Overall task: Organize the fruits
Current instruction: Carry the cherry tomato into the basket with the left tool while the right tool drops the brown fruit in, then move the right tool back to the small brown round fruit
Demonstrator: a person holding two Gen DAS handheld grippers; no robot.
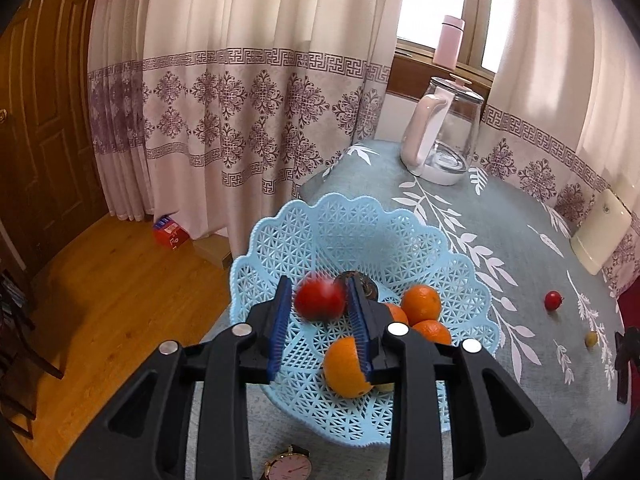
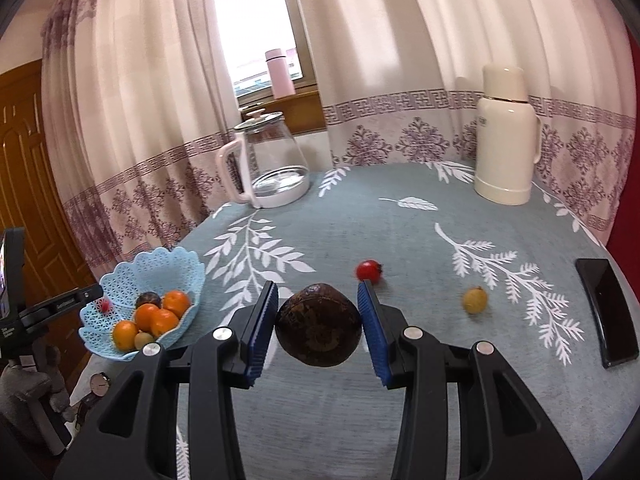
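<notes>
black tongs, blue ribbed pads, silver rivets

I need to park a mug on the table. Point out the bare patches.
Bare: the teal leaf-print tablecloth between the glass kettle and the cream thermos. Crowded: the blue lattice basket, and around the red tomato and yellow fruit.

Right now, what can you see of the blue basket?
The blue basket is light blue openwork plastic with a scalloped, flared rim. It sits upright at the table's left edge. It holds several oranges, a dark round fruit and a small yellowish one. The left gripper hangs over it, jaws open, around a blurred red fruit.
</notes>
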